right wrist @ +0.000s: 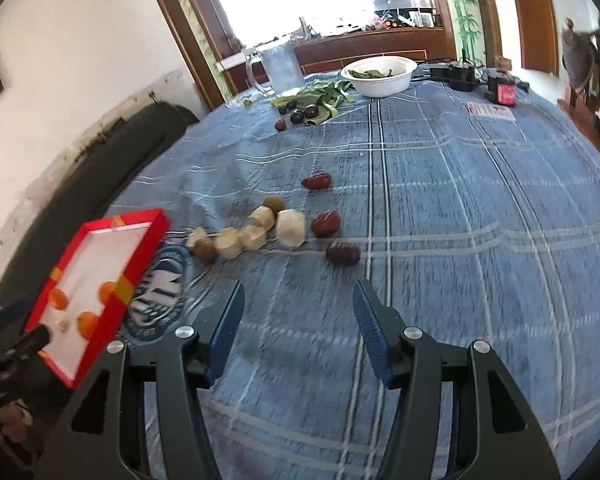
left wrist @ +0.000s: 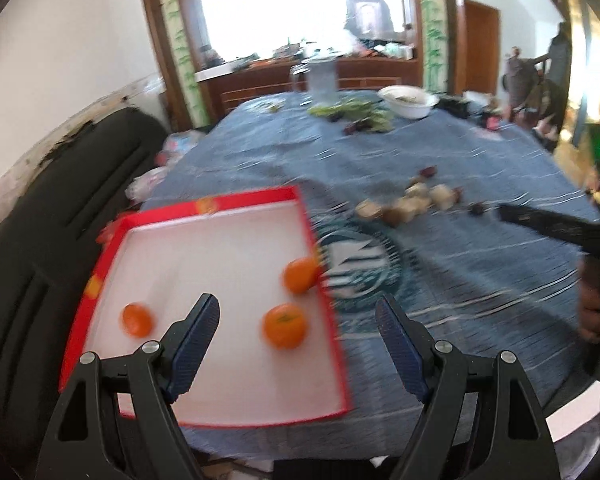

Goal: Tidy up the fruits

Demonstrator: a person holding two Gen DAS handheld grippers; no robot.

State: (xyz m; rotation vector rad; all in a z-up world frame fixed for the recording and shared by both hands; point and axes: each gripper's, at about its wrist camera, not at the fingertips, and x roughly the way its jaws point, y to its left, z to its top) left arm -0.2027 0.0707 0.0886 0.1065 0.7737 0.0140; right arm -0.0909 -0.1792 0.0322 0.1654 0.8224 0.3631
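**Fruits: three oranges in the tray, the rest waiting on the cloth**

The fruits lie in two places. At the far left, the red tray (left wrist: 100, 280) sits on the corner of the table (right wrist: 480, 200), and inside it are three oranges: one at about 9 o'clock of the white floor (left wrist: 137, 319), one near the middle front (left wrist: 285, 325) and one touching the right wall at about 3 o'clock (left wrist: 300, 276). The left gripper (left wrist: 298, 320) hovers over the front part of the tray; its fingers stand wide apart and hold nothing.

To the right of the tray, on the blue checked cloth, there is a loose row of pale peeled pieces (right wrist: 290, 227) mixed with small brown round fruits (right wrist: 204, 249). Just beside them, further right, lie three dark red dates (right wrist: 342, 253). The right gripper (right wrist: 298, 322) hangs above the cloth with the row at its 12 o'clock, fingers also apart and empty.

I judge that the step in hand is to pick the next fruit from the row. To do it well, the right gripper should come down over one piece only, probably the nearest date, with one finger on each side of its short width. The pale pieces touch each other, so closing there may push the neighbours away. The grip should be gentle, because the dates look soft.

At the far end stand a white bowl (right wrist: 380, 74) and a clear jug (right wrist: 278, 66), well apart from the work.
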